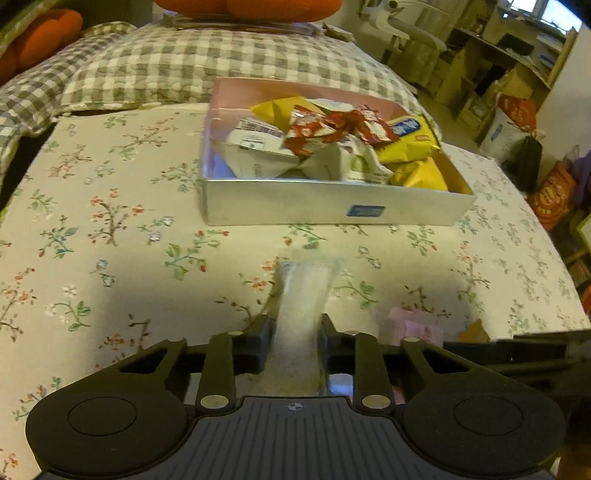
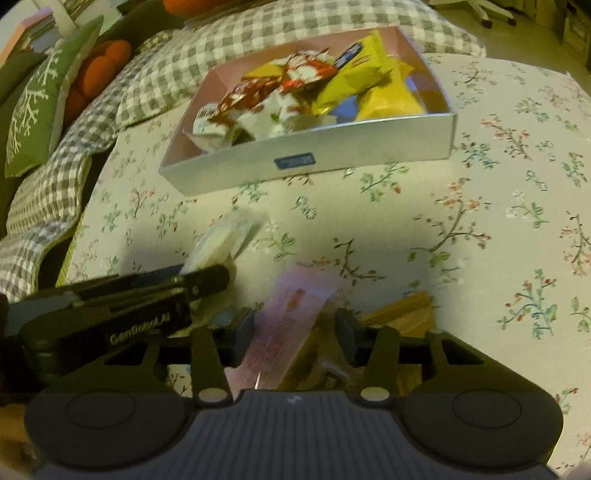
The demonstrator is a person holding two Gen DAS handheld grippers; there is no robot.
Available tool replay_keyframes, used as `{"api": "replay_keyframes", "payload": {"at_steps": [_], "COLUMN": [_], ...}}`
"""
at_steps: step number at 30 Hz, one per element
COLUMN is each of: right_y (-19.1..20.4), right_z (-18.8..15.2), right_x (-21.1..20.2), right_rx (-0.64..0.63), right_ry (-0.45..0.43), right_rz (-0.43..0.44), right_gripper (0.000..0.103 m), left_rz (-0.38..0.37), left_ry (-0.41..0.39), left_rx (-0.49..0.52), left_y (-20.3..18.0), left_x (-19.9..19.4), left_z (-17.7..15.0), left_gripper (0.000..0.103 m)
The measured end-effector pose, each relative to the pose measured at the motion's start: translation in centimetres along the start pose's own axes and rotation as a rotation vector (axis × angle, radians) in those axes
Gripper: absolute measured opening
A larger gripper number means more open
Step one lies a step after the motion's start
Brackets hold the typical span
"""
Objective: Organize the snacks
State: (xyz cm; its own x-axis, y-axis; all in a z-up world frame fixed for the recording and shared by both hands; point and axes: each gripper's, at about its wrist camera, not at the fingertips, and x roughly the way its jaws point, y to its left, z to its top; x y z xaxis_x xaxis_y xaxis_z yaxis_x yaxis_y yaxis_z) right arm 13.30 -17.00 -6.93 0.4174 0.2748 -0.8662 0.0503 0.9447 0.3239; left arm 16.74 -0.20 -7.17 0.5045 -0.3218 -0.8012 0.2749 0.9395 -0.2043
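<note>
A white box with a pink inside stands on the flowered cloth, holding several yellow, red and white snack packets. My left gripper is shut on a clear white snack packet, short of the box. In the right wrist view the box is ahead. My right gripper is open around a pink packet that lies between its fingers; a brown packet lies beside it. The left gripper with its white packet shows at left.
The flowered cloth covers a table. A grey checked blanket and orange cushions lie behind the box. Shelves and bags stand at the right, off the table. A green cushion is at far left.
</note>
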Motion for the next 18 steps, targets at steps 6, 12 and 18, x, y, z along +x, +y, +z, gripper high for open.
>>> {"api": "replay_keyframes", "payload": {"at_steps": [6, 12, 18], "right_y": [1.8, 2.3, 1.9], "right_z": [-0.3, 0.1, 0.3], "right_x": [0.2, -1.0, -1.1], "right_rx": [-0.103, -0.146, -0.138], "right_ry": [-0.033, -0.126, -0.154], "right_rz": [-0.046, -0.064, -0.084], "right_gripper": [0.037, 0.029, 0.029], "left_rz": [0.012, 0.011, 0.016], "left_ry": [-0.003, -0.017, -0.028], "left_rx": [-0.048, -0.073, -0.093], "left_y": [1.0, 1.2, 1.3], "left_x": [-0.2, -0.6, -0.9], "left_z": [0.1, 0.2, 0.3], "left_gripper": [0.021, 0.018, 0.018]}}
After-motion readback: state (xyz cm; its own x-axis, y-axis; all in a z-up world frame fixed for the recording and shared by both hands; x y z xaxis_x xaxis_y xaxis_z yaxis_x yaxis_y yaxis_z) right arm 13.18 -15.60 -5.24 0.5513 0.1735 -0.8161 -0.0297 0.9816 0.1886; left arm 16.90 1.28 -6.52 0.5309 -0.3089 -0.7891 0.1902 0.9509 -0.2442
